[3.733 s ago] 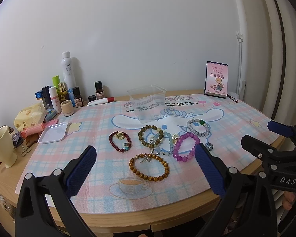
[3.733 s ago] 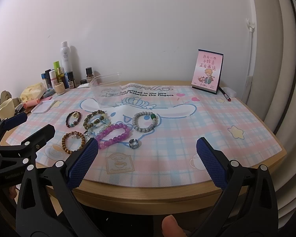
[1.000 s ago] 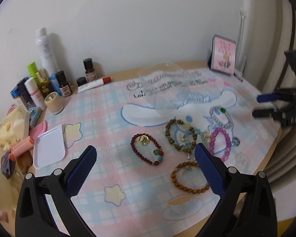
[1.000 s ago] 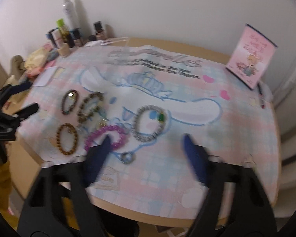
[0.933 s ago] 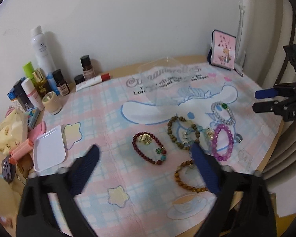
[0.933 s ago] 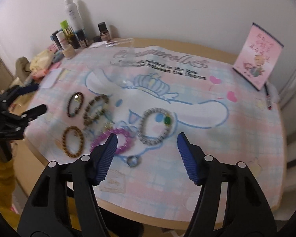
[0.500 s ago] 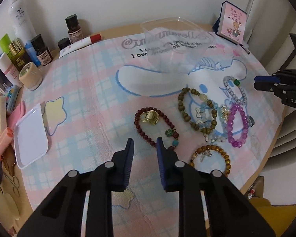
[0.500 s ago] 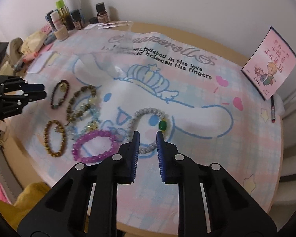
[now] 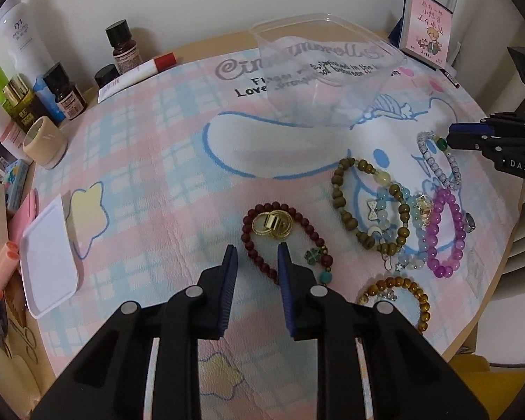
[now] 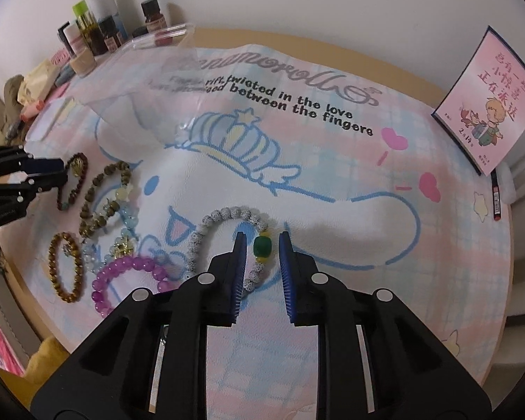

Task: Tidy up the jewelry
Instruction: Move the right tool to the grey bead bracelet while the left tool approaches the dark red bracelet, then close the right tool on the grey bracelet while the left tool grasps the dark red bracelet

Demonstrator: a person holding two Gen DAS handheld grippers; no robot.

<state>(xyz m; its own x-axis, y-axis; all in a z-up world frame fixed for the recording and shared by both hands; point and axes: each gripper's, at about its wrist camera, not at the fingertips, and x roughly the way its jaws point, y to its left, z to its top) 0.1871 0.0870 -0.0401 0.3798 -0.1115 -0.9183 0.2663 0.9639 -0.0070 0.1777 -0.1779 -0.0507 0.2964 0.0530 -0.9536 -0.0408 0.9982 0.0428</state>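
Several bracelets lie on the pink-and-blue mat. My left gripper is narrowly open, low over the mat, its jaws either side of the near-left arc of the dark red bead bracelet, which has gold rings inside. My right gripper is narrowly open around the green bead of the white bead bracelet; neither jaw presses it. Beside them lie an olive-brown bracelet, a pale blue one, a purple one and an amber one. The clear plastic box stands behind them.
Bottles and tubes line the back left by the wall. A white tray lies at the mat's left edge. A pink card stands at the back right with a pen beside it. The table edge runs close on the right.
Both grippers have dropped toward the mat and narrowed from wide open. The left came to the red bracelet, the right to the white bracelet's green bead.
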